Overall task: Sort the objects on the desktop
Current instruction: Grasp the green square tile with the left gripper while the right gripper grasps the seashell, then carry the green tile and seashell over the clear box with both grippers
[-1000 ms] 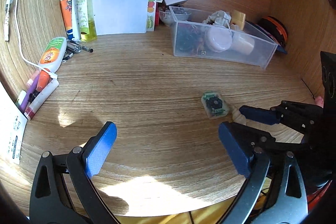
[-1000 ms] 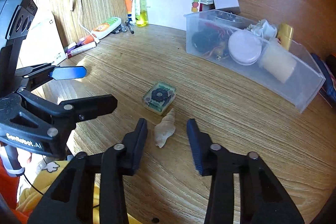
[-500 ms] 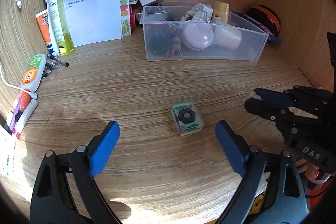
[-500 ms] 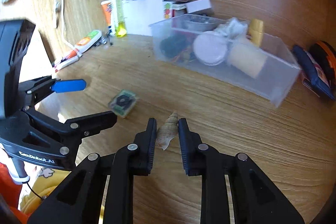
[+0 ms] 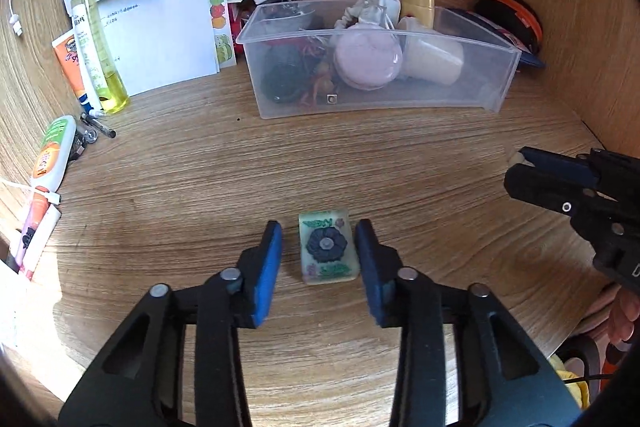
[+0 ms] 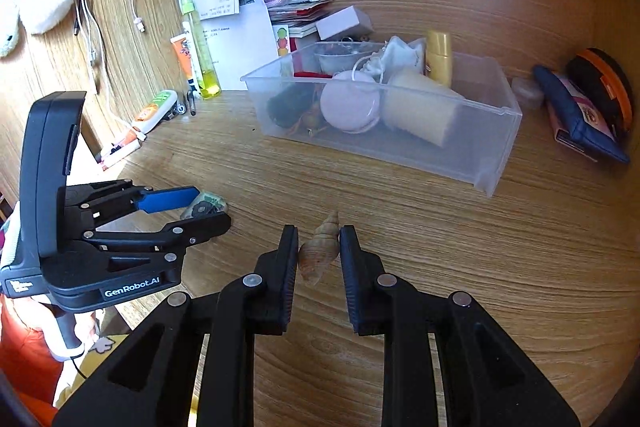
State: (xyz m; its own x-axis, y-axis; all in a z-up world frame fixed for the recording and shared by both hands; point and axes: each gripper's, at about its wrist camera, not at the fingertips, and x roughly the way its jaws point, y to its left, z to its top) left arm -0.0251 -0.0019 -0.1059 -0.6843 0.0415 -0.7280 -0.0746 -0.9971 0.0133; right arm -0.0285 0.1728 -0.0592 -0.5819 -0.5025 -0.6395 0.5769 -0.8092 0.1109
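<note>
Both grippers closing in
Left gripper [image 5: 319,253] now narrowed around the pale green resin block [image 5: 327,251] (gap remains); right gripper [image 6: 319,251] stays clamped on the tan spiral seashell [image 6: 319,254].

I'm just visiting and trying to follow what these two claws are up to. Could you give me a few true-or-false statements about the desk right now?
1. The right gripper is shut on a shell. True.
2. The left gripper straddles the green block on the desk. True.
3. The clear bin is empty. False: it holds a pink round case and other items.
4. The shell is already in the bin. False: it is between the right gripper's fingers, in front of the bin.
5. The yellow bottle lies flat. False: it stands upright.
</note>
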